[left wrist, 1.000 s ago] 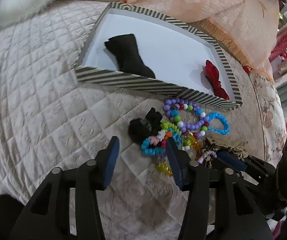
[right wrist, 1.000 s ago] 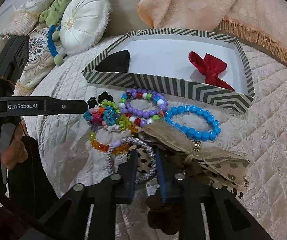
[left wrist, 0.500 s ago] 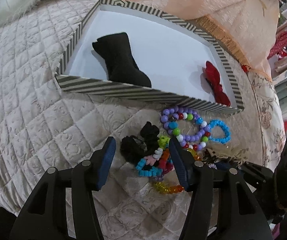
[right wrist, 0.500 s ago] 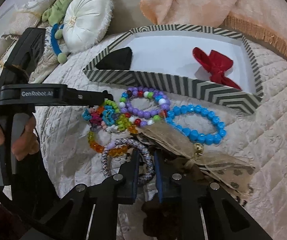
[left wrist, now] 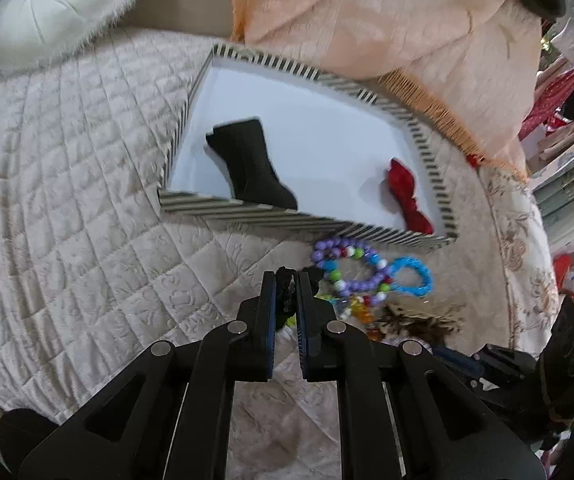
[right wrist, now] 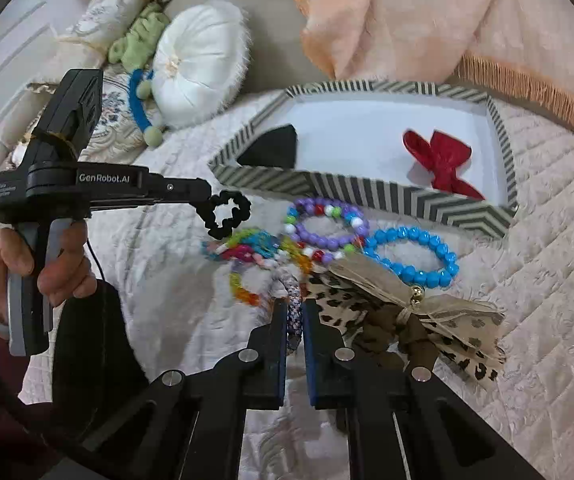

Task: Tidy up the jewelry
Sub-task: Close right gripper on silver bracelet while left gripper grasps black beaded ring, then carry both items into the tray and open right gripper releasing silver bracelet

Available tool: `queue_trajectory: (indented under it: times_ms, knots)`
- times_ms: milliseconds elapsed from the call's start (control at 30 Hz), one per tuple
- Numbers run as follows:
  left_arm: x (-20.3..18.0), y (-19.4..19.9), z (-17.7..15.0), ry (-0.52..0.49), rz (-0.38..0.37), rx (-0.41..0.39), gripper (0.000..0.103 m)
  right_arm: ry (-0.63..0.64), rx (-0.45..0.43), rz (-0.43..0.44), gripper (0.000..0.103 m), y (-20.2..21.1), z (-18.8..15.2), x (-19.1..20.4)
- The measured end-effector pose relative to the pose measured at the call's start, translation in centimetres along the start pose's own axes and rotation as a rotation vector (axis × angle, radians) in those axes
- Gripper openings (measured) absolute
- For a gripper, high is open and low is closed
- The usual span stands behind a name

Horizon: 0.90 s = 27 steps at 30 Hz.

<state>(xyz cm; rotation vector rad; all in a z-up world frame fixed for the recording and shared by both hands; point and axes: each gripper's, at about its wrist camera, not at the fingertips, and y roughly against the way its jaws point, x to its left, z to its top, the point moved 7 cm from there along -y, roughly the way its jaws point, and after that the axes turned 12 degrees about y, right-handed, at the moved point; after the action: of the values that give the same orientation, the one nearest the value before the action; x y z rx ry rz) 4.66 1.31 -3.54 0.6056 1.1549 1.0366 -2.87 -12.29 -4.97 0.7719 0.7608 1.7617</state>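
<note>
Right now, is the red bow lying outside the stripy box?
No, the red bow lies inside the striped box, on its white floor near the right-hand wall.

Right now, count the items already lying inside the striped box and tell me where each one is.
2. A black fabric piece lies in the near-left corner of the striped box; a red bow lies at its right end. Nothing else shows on its white floor.
</note>
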Motion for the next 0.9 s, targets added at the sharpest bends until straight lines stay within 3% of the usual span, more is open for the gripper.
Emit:
queue_trajectory:
  times_ms: [500,900]
  knots:
    - [-2.0,5.4,0.7,-0.041,0.003,-0.108,0.008,0.002,-0.099,-0.004,0.007,4.5,2.4,0.9]
    - [-4.4,4.6,2.4,-0.098,0.058,-0.152,0.008,-0.008,-0.129,-0.056,0.007,5.4,6.1,-1.8]
